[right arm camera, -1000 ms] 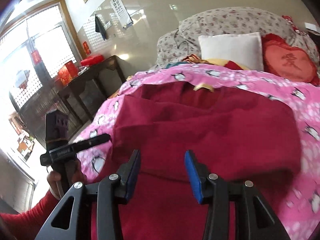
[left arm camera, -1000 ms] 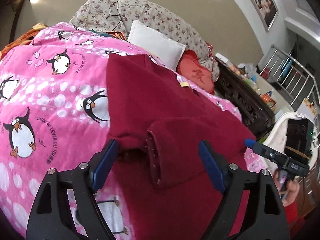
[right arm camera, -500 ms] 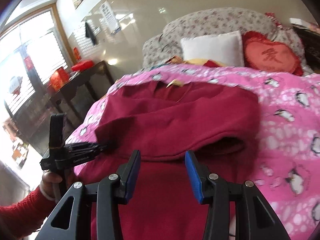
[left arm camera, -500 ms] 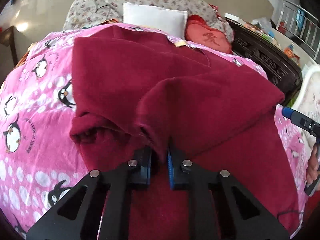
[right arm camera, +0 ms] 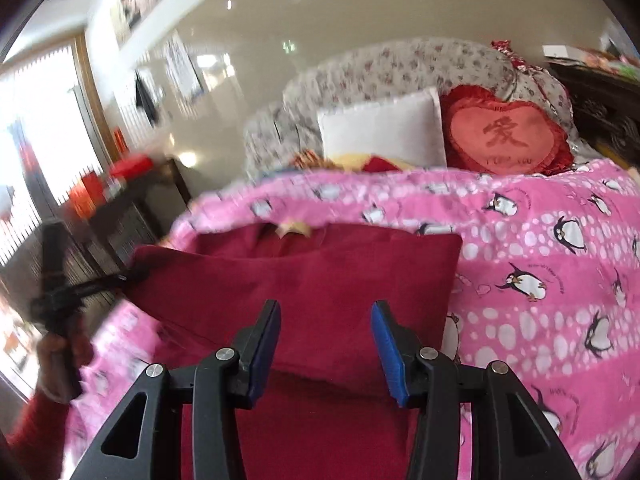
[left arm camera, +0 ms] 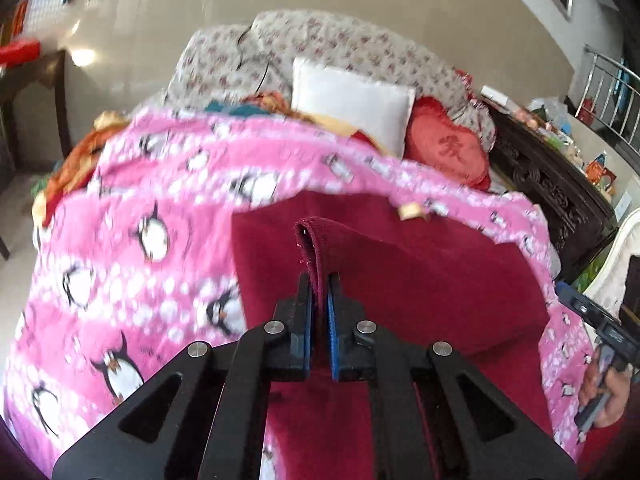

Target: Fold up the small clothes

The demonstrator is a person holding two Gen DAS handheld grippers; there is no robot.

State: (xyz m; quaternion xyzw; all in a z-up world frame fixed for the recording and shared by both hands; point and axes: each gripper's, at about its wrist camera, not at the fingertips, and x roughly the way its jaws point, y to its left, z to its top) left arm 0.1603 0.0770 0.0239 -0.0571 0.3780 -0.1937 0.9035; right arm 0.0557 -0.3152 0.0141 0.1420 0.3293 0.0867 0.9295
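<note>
While my left tongs (left arm camera: 320, 292) are pressed together on a fold of the dark red garment (left arm camera: 420, 280), the pinched edge stands up in a loop just past the tips, toward twelve o'clock. That garment lies on the bed's pink penguin blanket (left arm camera: 140, 248), its flat part running off toward three o'clock in the left wrist view. My right tongs (right arm camera: 325, 320) are spread and pinch nothing; the red cloth lies below and beyond them, filling the gap between the blue pads (right arm camera: 386, 340). In the right wrist view the garment's folded upper layer ends in a straight edge at about one o'clock, against the blanket. At nine o'clock there, my left hand (right arm camera: 60, 356) shows blurred around its handle. A white pillow (right arm camera: 384, 132) and a red heart cushion (right arm camera: 508, 136) sit at the bed's far end.
</note>
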